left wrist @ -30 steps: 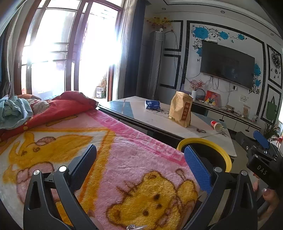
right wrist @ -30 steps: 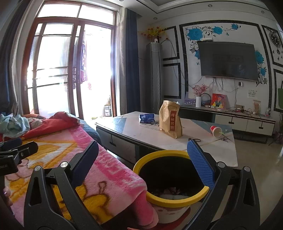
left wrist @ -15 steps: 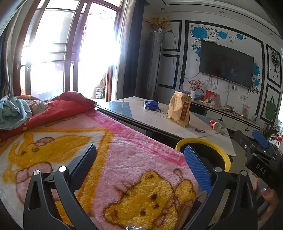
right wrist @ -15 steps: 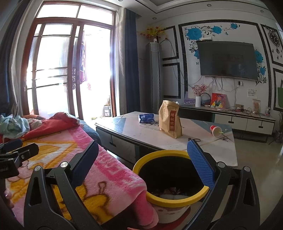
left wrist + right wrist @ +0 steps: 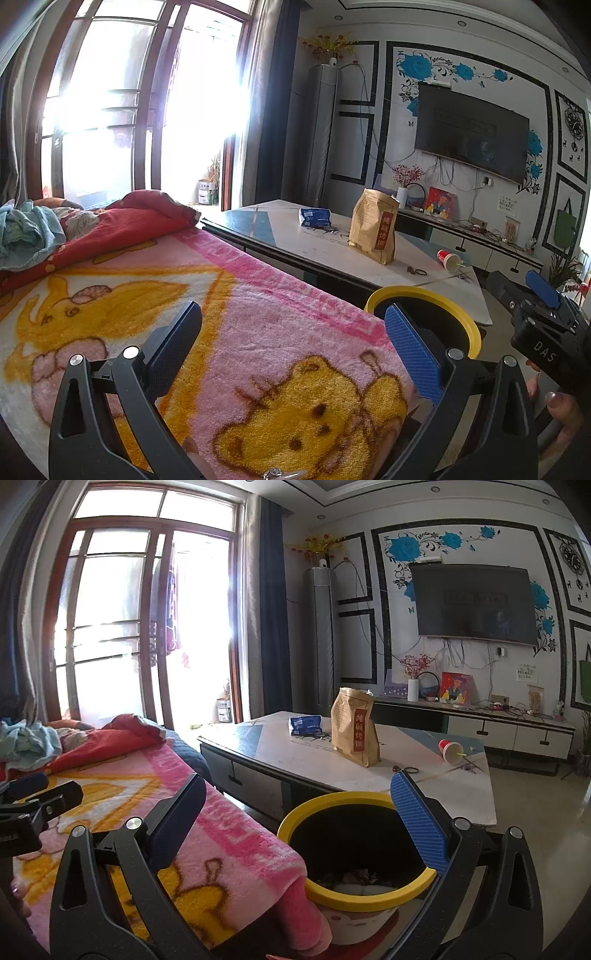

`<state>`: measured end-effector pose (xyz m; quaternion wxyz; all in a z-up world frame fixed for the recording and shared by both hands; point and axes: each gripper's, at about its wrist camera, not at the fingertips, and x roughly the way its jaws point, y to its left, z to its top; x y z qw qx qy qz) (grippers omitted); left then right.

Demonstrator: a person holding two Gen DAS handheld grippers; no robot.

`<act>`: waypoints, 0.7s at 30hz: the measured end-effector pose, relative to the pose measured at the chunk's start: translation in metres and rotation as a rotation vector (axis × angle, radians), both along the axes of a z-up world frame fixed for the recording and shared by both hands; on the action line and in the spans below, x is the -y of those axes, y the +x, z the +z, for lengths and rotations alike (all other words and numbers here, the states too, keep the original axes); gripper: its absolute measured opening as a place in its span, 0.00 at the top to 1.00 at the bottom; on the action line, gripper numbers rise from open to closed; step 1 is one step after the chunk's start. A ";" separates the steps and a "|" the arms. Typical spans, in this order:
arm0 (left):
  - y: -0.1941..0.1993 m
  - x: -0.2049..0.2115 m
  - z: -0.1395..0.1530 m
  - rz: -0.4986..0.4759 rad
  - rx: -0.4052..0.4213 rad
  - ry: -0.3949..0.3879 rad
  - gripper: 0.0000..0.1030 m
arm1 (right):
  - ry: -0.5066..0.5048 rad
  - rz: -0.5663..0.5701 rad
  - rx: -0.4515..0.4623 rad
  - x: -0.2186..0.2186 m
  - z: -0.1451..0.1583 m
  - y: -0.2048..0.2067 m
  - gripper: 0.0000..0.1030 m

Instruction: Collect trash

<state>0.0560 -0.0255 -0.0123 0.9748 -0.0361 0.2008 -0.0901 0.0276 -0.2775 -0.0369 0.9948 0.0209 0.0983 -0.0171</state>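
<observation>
Trash on the coffee table (image 5: pixel 436 794) is not yet collected; both tools are empty. Right gripper (image 5: pixel 295 805) sits low centre of its frame, jaws spread wide, nothing between them. Directly beyond its fingers, lower centre, stands the yellow-rimmed bin (image 5: pixel 354 895), already holding some refuse. Left gripper (image 5: pixel 291 339) is likewise wide open and empty, hovering over the pink cartoon blanket (image 5: pixel 258 332) that fills the lower left of its frame; the bin rim (image 5: pixel 458 314) shows just behind its right finger.

Further out, mid-frame in the right view, the table carries a blue wrapper (image 5: pixel 304 725) at centre, an upright brown paper bag (image 5: pixel 354 731) just right of it, and a tipped red paper cup (image 5: pixel 450 751) with a straw towards the right edge. All three are well apart from either gripper, beyond the bin.

Assessment: the step in hand is the approach, before any pick. The next move calls for reaching across the bin to the table, closing on one item, probably the cup or wrapper, then returning it over the bin.
</observation>
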 end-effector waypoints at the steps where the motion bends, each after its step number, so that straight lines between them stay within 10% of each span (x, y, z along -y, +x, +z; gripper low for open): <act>1: 0.000 0.000 0.000 0.000 -0.001 0.000 0.06 | -0.001 0.000 0.000 0.000 0.000 0.000 0.11; 21: 0.000 0.005 -0.004 -0.006 -0.013 -0.002 0.06 | 0.004 -0.001 -0.007 0.000 -0.001 0.000 0.11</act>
